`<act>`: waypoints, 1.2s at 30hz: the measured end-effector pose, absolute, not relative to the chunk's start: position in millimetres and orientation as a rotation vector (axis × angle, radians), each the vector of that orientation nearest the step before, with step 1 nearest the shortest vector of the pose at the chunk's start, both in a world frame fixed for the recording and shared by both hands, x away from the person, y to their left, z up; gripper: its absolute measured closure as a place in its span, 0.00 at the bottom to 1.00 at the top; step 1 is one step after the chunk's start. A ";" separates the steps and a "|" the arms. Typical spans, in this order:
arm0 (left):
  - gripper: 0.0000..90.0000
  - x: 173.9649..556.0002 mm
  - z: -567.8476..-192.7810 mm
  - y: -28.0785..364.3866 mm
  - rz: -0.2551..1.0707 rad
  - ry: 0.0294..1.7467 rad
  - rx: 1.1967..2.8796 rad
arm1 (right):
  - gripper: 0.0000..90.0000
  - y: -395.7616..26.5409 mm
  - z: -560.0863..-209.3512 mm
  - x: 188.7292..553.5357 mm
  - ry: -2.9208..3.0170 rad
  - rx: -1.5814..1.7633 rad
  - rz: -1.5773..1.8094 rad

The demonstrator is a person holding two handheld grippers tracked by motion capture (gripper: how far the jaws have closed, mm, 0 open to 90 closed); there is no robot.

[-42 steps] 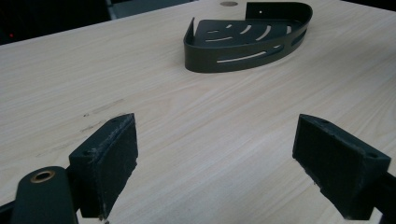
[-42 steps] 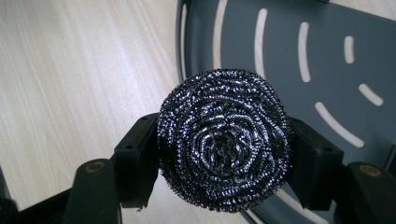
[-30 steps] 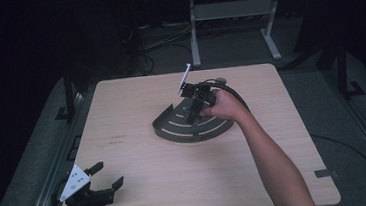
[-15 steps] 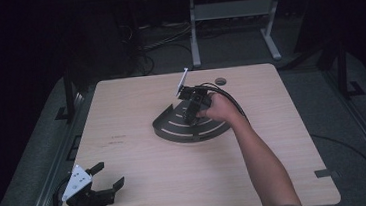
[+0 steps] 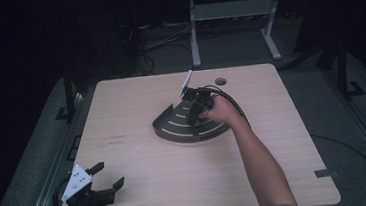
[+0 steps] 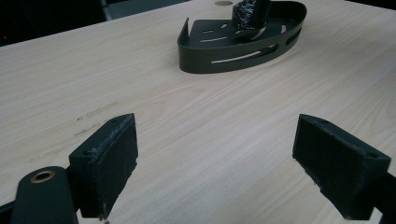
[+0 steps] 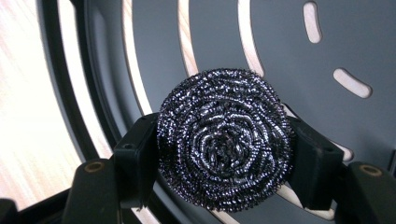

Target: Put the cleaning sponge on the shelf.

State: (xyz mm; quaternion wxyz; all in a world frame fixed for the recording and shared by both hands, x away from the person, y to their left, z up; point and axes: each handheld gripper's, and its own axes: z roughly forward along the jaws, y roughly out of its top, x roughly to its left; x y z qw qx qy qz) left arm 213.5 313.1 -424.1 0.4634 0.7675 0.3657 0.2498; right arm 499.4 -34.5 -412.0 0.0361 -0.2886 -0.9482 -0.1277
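The right gripper [image 7: 224,154] pinches a round steel-wool scouring pad [image 7: 225,140] just above the dark slotted corner caddy [image 5: 180,126], likely to set it inside; the left gripper [image 5: 106,176] rests spread at lower left.

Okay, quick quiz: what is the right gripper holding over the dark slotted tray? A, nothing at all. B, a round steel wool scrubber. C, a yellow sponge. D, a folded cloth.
B: in the right gripper view the right gripper has its jaws pressed on both sides of a round steel wool scrubber, just above the dark slotted tray.
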 end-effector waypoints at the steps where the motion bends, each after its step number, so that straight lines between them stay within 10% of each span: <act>1: 0.15 213.5 -424.1 313.0 0.614 0.899 1.886 | 0.37 -34.7 -412.8 499.8 -2.912 -0.885 -0.397; 36: 0.15 216.4 -425.8 311.9 0.607 0.903 1.894 | 0.35 -36.0 -430.5 500.7 -2.908 -0.917 -0.399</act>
